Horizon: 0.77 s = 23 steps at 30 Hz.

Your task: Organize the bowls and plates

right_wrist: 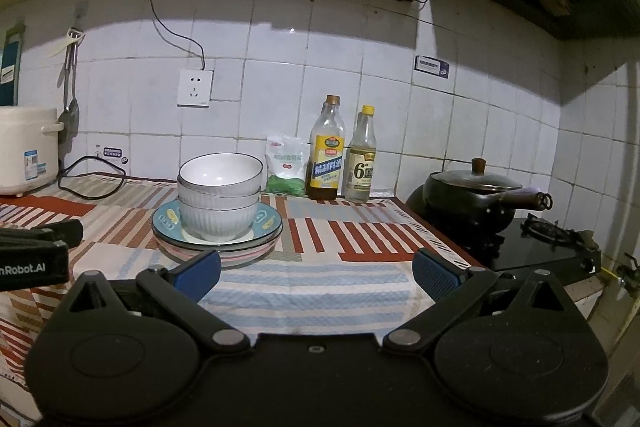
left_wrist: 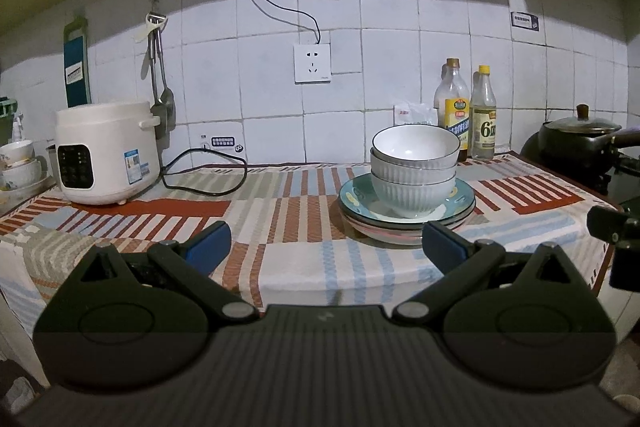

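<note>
White ribbed bowls [left_wrist: 414,175] sit nested on stacked plates [left_wrist: 406,217] toward the counter's back right, before two bottles [right_wrist: 342,157]. The left gripper [left_wrist: 326,247] and right gripper [right_wrist: 316,273] gape empty at the front edge. Stacking looks finished; next probably lifting or leaving the pile.

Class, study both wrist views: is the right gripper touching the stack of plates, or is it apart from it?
Apart. The right wrist view shows the right gripper open and empty, with striped cloth between its fingertips; the stack of plates sits ahead, unclamped.
</note>
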Tool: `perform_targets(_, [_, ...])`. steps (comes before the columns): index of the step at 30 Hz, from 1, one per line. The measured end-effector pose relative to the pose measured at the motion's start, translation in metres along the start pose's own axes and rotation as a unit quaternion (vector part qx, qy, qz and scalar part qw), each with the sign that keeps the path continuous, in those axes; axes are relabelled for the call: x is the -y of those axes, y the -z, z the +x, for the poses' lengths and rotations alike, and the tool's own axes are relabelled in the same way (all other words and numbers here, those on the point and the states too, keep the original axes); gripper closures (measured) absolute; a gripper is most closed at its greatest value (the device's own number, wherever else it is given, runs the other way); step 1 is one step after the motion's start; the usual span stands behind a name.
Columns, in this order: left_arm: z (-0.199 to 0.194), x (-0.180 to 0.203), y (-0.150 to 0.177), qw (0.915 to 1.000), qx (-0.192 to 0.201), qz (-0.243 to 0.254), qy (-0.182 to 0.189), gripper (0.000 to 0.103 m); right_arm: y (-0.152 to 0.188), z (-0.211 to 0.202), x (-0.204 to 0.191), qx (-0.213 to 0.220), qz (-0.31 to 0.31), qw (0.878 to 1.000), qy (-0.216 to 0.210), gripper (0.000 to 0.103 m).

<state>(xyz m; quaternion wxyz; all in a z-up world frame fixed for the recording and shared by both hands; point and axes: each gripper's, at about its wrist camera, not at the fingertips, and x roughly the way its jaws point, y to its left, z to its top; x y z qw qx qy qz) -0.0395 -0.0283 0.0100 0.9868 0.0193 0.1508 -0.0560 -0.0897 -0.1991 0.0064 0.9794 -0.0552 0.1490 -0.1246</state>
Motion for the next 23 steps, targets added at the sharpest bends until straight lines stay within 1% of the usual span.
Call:
perform_targets(5, [-0.0003, 0.0004, -0.0006, 1.0000, -0.002, 0.000, -0.001, 0.000, 0.0012, -0.0013, -0.0024, -0.001, -0.003, 1.000, 0.001, 0.000])
perform_targets(11, [0.0016, -0.0045, -0.0014, 0.9998, -0.015, -0.009, 0.006, 0.000, 0.0015, 0.0026, -0.0011, -0.006, -0.002, 1.000, 0.005, 0.000])
perform_targets(23, [-0.0001, -0.0078, -0.0006, 0.9997, -0.017, -0.014, 0.013, 0.000, 0.0041, 0.0039, 0.0011, -0.009, 0.002, 1.000, 0.010, 0.000])
